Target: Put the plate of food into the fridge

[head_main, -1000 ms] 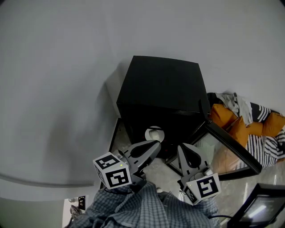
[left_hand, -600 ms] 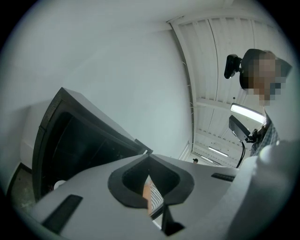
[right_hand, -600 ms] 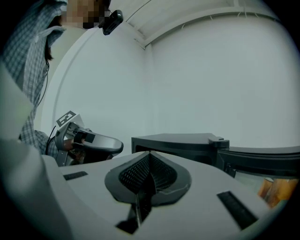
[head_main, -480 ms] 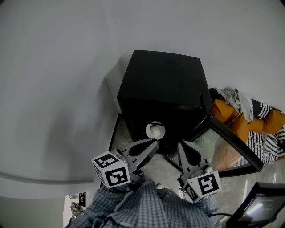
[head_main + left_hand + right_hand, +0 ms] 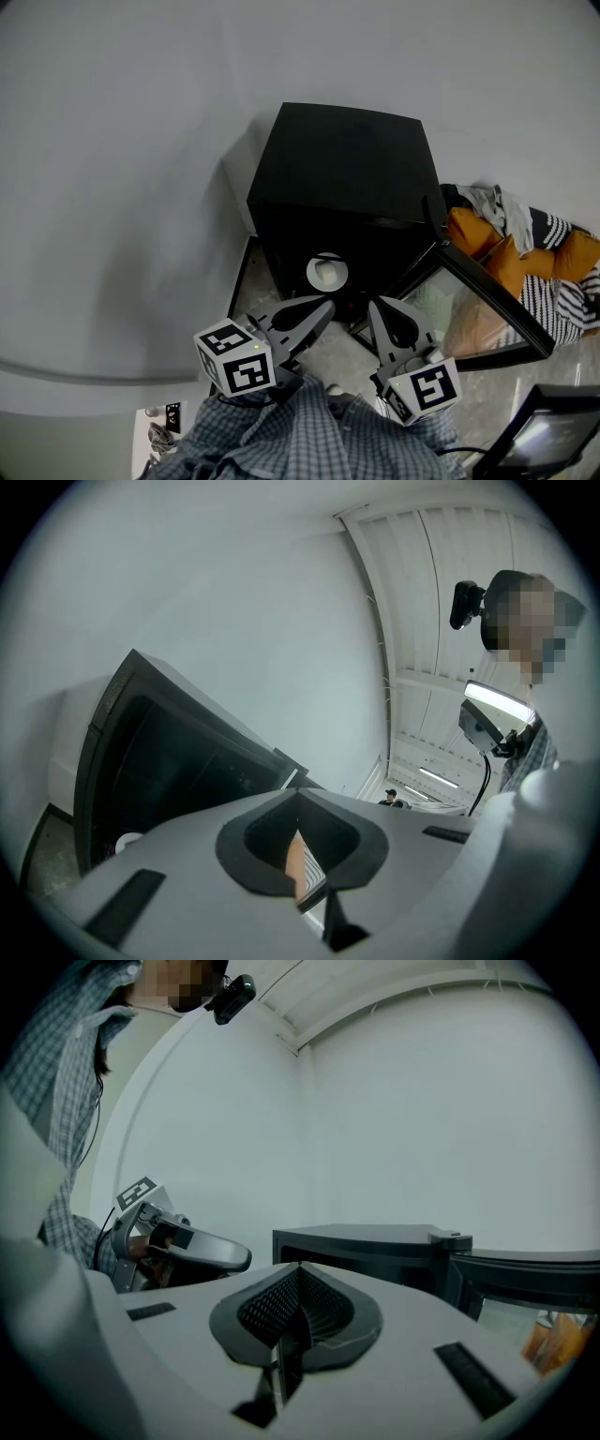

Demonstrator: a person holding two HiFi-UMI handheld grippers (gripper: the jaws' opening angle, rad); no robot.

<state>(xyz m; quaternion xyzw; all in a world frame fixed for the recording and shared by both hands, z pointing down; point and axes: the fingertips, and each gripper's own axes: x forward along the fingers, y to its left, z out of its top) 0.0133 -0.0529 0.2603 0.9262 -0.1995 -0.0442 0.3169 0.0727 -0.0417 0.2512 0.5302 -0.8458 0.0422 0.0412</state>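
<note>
A small black fridge (image 5: 342, 178) stands on the floor against the white wall, with its glass door (image 5: 478, 305) swung open to the right. Inside it, low at the front, sits a white plate (image 5: 326, 273); what is on it is too small to tell. The plate's pale edge (image 5: 127, 839) also shows in the left gripper view. My left gripper (image 5: 326, 303) points at the fridge opening just below the plate, shut and holding nothing. My right gripper (image 5: 374, 306) hangs beside it, near the door's hinge side, also shut and holding nothing. The left gripper (image 5: 246, 1258) appears in the right gripper view too.
A heap of orange and striped cloth (image 5: 525, 248) lies right of the fridge behind the open door. A dark screen-like object (image 5: 544, 441) sits at the bottom right. The person's checked sleeves (image 5: 300, 436) fill the lower edge. Pale floor (image 5: 333, 352) lies before the fridge.
The head view has shifted a little, so the fridge sits slightly higher in the frame. Both grippers stay shut and almost in place; the right one has edged slightly left.
</note>
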